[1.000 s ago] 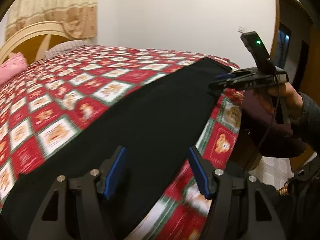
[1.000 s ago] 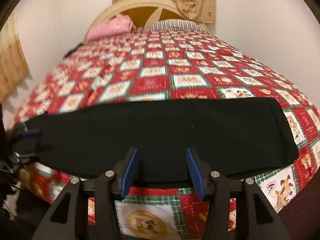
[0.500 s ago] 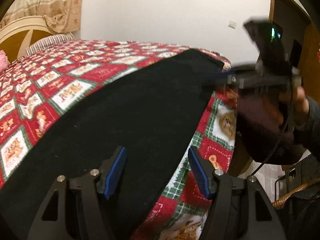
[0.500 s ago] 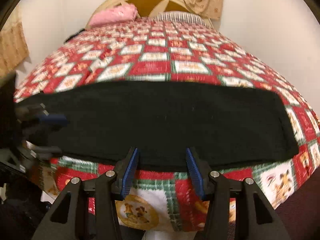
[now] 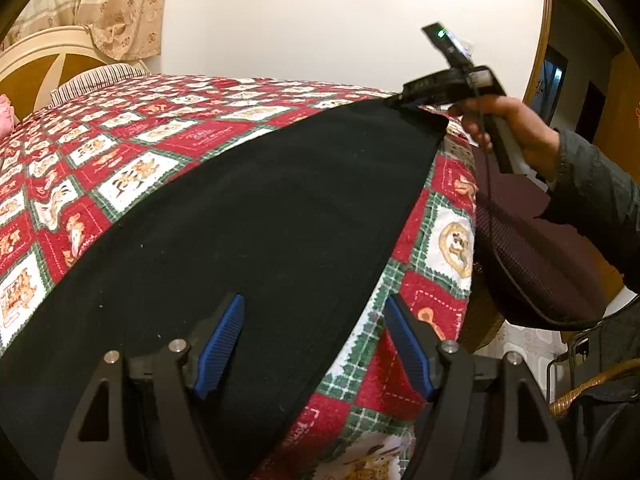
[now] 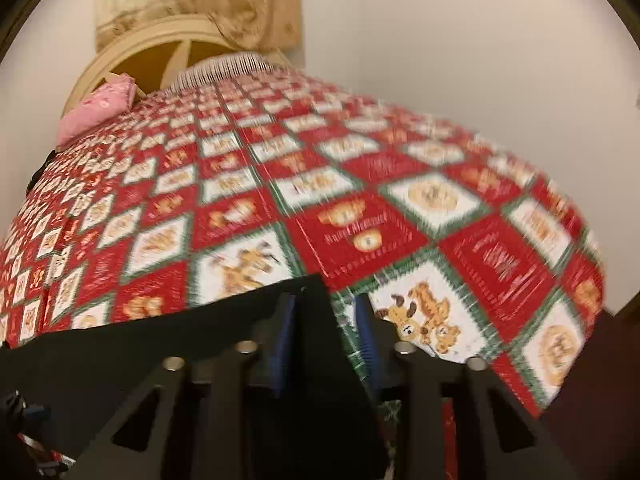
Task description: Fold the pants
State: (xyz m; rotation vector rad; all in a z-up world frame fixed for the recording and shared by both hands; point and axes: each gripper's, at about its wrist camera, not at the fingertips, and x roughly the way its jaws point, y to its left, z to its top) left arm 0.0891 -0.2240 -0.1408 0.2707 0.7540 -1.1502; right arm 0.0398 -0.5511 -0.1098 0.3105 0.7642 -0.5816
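My black pants [image 5: 248,216] lie flat along the near edge of the red patchwork bedspread [image 5: 132,148], long axis running from my left gripper [image 5: 316,344] to my right gripper [image 6: 326,340]. My right jaws have just been closing around the far end's corner, cloth between them; whether the pads press it yet I cannot tell. My left jaws have just been opening and stand apart above the near end, gripping nothing, the pants' edge running between them. I judge the right hand nearer its grab
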